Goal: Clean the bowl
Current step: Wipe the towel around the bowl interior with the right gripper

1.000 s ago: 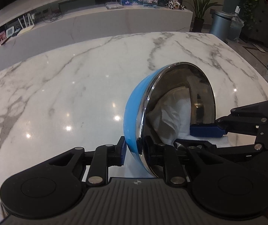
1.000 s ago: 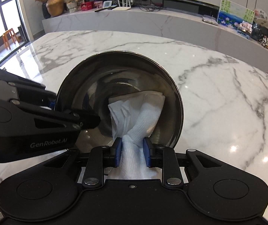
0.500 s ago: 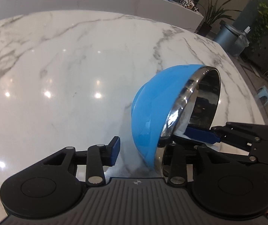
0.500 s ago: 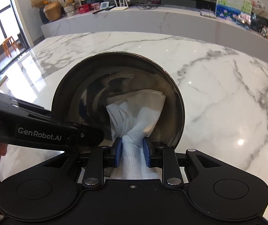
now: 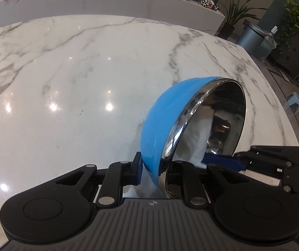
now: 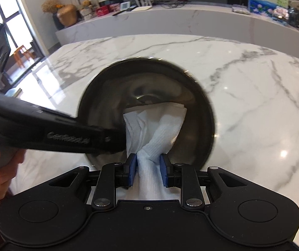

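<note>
Since half a second ago your left claw (image 5: 152, 172) has re-clamped the blue steel-lined bowl (image 5: 162, 123), tipped above the white marble table (image 5: 76, 73); your right claw (image 6: 148, 168) pinches the white paper towel (image 6: 155, 129) inside the bowl.

Bowl (image 5: 160, 125) I'm gripping: bright blue outside, shiny dark steel inside. Paper towel (image 6: 155, 129) white, faint embossed weave. My grippers black with blue pads (image 6: 131, 168). Table (image 5: 76, 73) white marble, grey veins. Distant bin (image 5: 252, 38) grey-blue.
</note>
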The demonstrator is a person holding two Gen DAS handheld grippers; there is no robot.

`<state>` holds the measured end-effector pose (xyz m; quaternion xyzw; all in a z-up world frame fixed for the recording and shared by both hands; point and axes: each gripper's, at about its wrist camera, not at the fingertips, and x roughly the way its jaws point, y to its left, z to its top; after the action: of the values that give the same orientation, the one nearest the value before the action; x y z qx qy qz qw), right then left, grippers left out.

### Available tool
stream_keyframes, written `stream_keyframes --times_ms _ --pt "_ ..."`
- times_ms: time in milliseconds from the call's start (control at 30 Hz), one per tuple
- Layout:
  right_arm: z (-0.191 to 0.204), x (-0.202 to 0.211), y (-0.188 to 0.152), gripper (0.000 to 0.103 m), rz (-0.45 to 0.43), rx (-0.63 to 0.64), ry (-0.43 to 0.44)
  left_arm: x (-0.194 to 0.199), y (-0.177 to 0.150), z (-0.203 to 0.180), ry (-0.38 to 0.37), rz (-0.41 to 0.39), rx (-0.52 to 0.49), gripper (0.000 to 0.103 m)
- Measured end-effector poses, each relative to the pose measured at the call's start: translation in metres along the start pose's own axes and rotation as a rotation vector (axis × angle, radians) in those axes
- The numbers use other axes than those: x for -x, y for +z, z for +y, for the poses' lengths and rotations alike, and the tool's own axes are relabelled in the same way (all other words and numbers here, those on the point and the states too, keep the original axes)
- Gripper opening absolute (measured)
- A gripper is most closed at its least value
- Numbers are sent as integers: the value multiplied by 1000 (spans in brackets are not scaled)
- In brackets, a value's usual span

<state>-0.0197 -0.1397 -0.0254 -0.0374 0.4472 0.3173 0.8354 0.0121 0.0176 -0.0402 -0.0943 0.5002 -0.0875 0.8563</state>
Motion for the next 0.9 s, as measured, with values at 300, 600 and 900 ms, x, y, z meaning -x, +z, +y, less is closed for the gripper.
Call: stream_keyframes --times_ms 300,600,900 --pt "11 -1 -1 22 -7 111 -101 2 0 -6 28 3 -53 16" --pt "23 -1 -2 20 -14 221 -201 2 1 -8 43 13 -72 16" --pt "29 -4 -1 20 -20 272 -266 0 2 -6 30 4 -48 22"
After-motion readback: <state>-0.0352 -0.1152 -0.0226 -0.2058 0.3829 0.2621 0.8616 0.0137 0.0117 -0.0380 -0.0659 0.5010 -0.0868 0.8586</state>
